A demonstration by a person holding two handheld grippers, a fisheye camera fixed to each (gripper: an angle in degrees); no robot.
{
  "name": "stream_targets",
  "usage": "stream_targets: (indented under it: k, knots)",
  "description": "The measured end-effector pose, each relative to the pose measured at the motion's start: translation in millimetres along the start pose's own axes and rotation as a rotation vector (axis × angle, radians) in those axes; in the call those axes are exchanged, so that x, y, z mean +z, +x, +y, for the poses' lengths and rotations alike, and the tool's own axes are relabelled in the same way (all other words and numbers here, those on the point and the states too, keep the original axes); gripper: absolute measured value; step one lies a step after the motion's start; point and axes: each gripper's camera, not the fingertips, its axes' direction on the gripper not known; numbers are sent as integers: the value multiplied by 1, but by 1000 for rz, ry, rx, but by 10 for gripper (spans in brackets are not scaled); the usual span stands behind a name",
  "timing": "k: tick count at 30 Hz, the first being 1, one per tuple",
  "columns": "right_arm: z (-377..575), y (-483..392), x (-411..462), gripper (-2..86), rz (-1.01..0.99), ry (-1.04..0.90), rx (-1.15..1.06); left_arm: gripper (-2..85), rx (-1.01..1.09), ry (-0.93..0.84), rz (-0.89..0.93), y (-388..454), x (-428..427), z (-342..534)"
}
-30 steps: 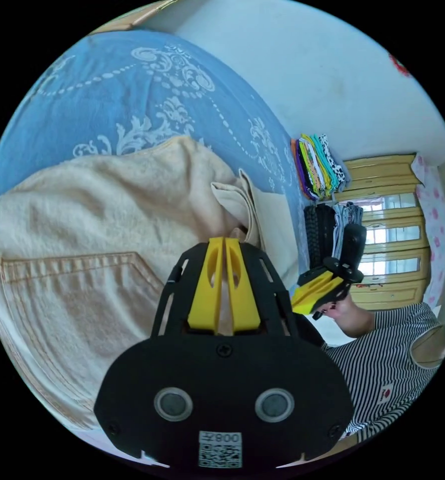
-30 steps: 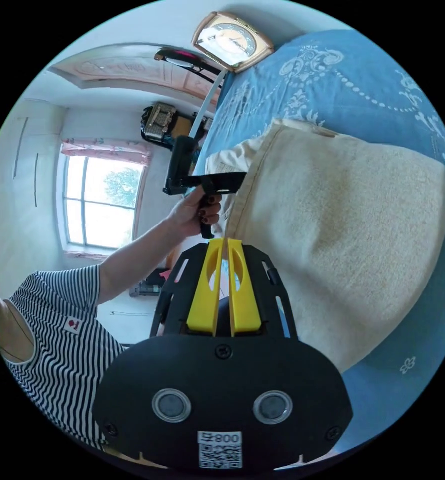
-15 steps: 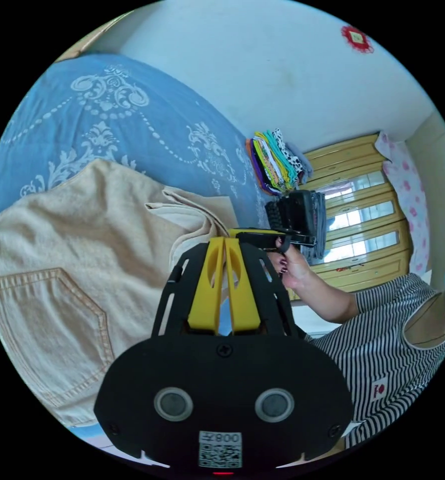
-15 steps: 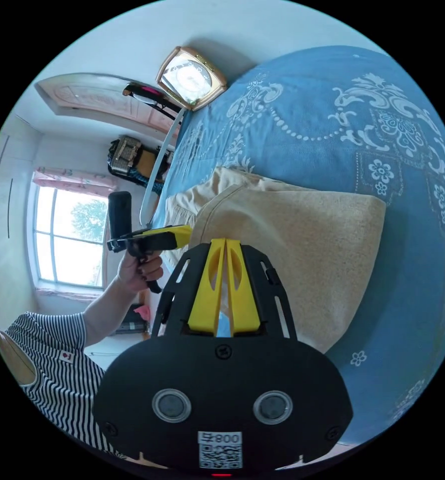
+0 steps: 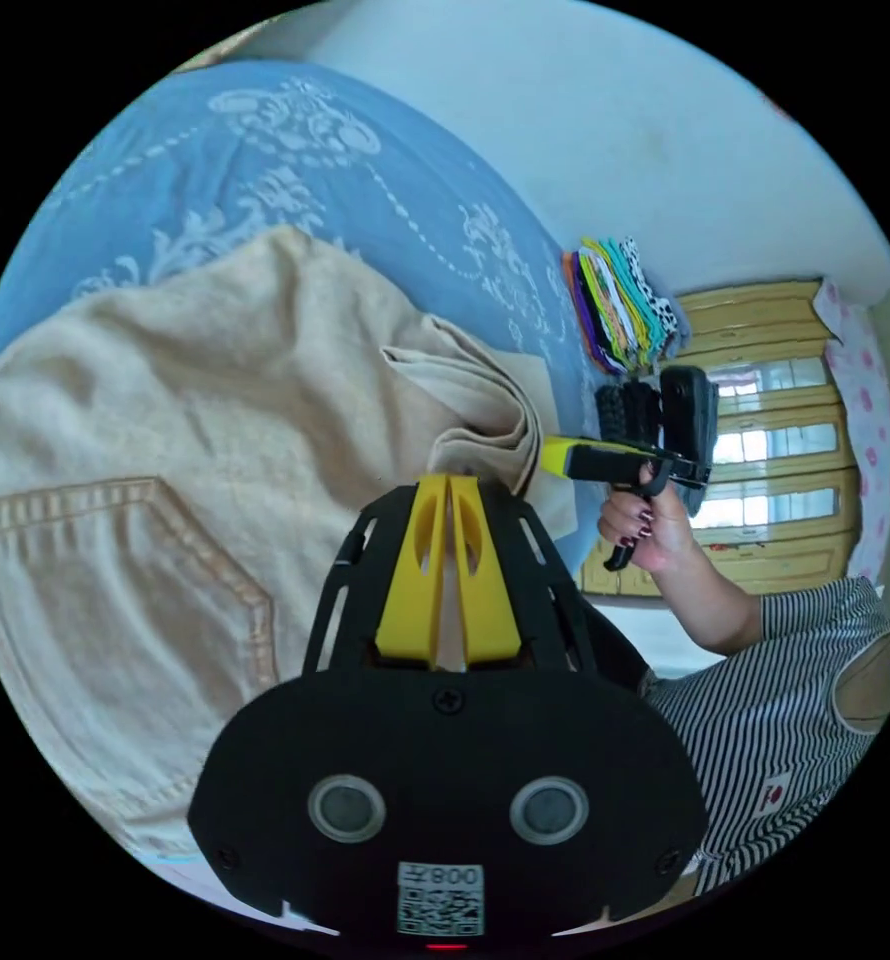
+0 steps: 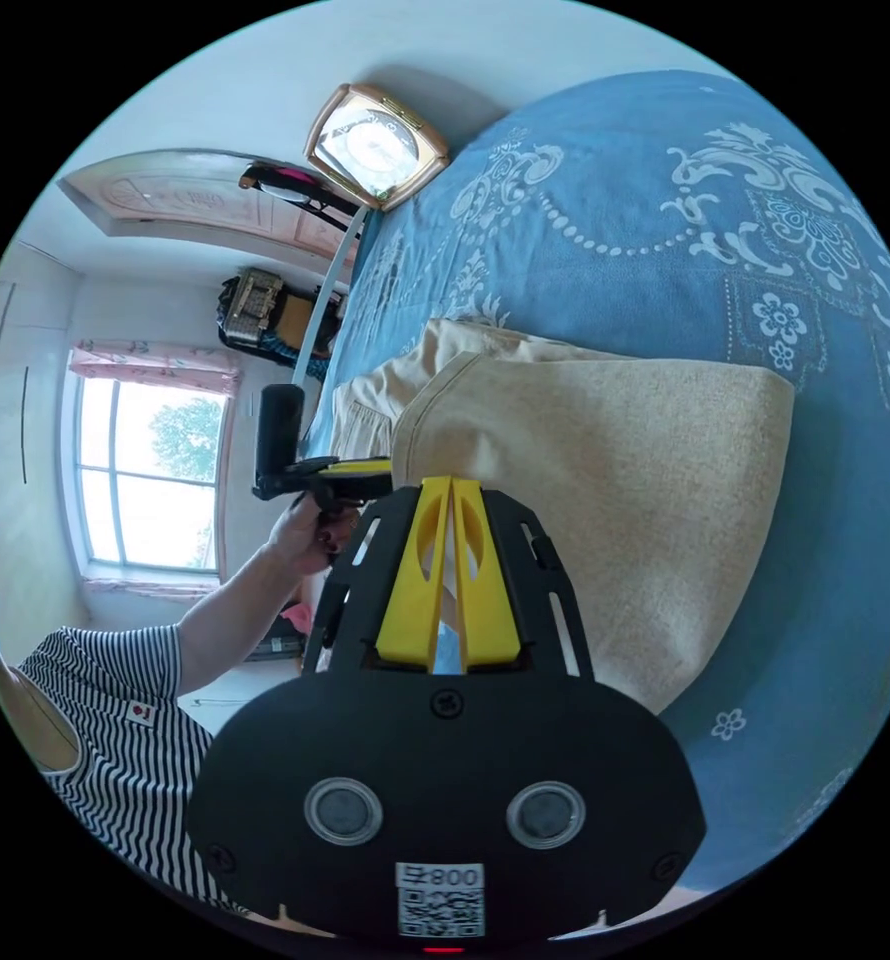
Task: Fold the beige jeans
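Beige jeans [image 5: 165, 450] folded, pocket up

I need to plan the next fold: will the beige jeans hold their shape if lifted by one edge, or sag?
The beige jeans would probably sag: the layers bunch near the left claw. The thick-looking weave and stitched pocket suggest some heft. Sliding off the blue bedspread seems unlikely.
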Motion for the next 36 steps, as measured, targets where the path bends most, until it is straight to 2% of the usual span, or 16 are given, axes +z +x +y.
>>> stream_targets:
  k: [2,7,12,16,18,21,26,28,31,36]
  knots:
    - [1,-4,1,0,2,1,1,3,22,-65,61,6,14,2]
    - [2,-6,-2,1,11,27,17,11,49,-27,42,29,9,18]
    - [3,-13,8,1,18,20,17,42,46,93,-196,54,-14,40]
    - [6,-17,20,1,20,19,34,36,87,-39,-341,69,13,37]
    - [7,-21,24,1,29,17,35,28,109,-36,-367,76,14,40]
    - [9,-28,30,1,32,8,30,20,80,-15,-330,80,8,48]
    - [16,-50,29,1,-3,38,0,13,54,102,-118,98,-27,82]
    - [18,-62,34,1,2,29,-26,12,50,121,-102,105,-36,99]
    - [19,-72,62,1,19,-27,-46,12,-14,77,-116,102,-29,124]
    - [26,-76,124,1,83,-170,-58,13,-112,27,-29,93,-8,149]
